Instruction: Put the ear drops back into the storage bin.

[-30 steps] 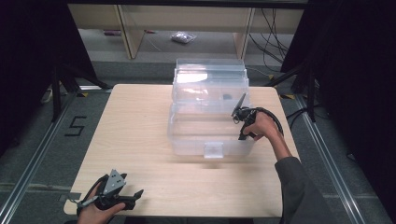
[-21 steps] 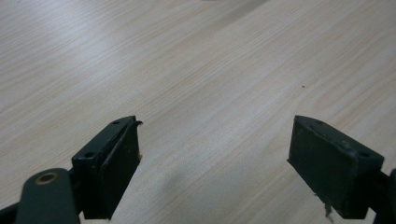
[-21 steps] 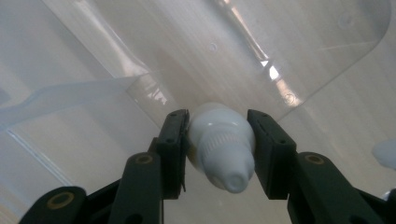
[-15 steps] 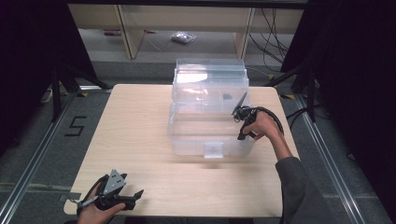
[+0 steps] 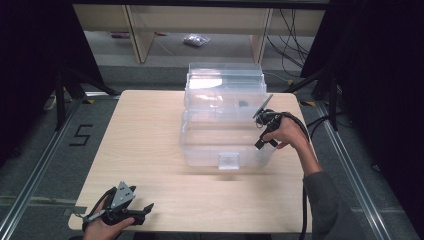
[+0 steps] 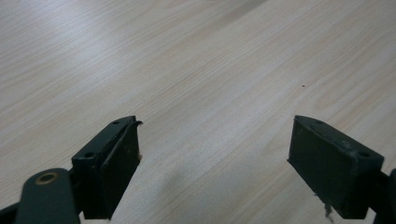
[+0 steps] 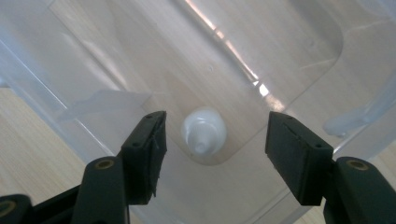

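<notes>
Straight below the right tongs (image 7: 212,154), whose jaws have just been opening with nothing clamped, a small white bottle (image 7: 203,132) stands in the clear bin (image 5: 225,130), nozzle pointing up. Far off, the left tongs (image 6: 215,163) sit apart over bare table (image 6: 196,56).

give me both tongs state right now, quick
left tongs: open, holding nothing, over the table.
right tongs: just opened, holding nothing; white bottle below in the clear bin.
</notes>
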`<state>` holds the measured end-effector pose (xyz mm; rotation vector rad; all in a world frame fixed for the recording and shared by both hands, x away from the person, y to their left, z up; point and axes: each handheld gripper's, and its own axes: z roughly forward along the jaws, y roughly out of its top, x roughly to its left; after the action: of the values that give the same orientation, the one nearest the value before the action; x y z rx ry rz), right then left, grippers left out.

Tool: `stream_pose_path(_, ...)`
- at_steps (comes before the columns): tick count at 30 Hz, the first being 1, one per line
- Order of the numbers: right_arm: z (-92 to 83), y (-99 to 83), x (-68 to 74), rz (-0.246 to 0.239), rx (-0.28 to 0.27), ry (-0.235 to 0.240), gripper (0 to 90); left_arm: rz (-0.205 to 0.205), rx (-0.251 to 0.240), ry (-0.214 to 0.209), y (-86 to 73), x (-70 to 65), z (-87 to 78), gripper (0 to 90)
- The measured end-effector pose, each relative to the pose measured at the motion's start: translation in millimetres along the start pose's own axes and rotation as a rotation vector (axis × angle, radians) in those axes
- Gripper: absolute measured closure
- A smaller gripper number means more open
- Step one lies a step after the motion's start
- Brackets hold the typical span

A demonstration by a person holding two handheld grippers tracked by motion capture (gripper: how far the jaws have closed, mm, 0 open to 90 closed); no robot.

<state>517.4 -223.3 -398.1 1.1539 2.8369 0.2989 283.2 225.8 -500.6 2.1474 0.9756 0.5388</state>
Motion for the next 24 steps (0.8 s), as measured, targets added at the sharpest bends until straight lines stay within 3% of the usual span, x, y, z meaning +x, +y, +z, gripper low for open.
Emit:
stream_pose_path(4, -4.9, -1.1, 3.0, -0.028, -0.029, -0.01, 38.2, 0.0, 0.007, -0.008, 0.1, 0.3, -0.5, 15.9)
stream_pose_path(8, -11.4, -2.8, 7.4, -0.025, -0.056, -0.018, 36.5, -0.006, -0.009, 0.001, -0.3, -0.8, 0.1, 15.9)
stream_pose_path(15, -15.6, -3.7, 12.6, -0.057, -0.07, -0.025, 33.8, -0.008, -0.005, -0.005, 0.0, -0.2, -0.2, 15.9)
stream_pose_path(18, -17.6, -4.1, 15.4, -0.047, -0.077, -0.027, 33.1, -0.001, 0.001, -0.009, 0.0, 0.0, -1.2, 15.9)
stream_pose_path(20, -19.2, -4.4, 17.4, -0.044, -0.087, -0.022, 32.5, 0.032, 0.026, -0.007, 0.3, 2.5, -2.2, 15.8)
stream_pose_path(21, -20.1, -4.6, 18.6, -0.045, -0.091, -0.025, 31.9, -0.003, 0.002, -0.002, 0.0, 0.5, 0.0, 15.9)
stream_pose_path(24, -21.4, -5.5, 19.1, -0.053, -0.107, -0.033, 30.4, -0.009, -0.007, -0.004, -0.1, -0.5, -0.3, 15.9)
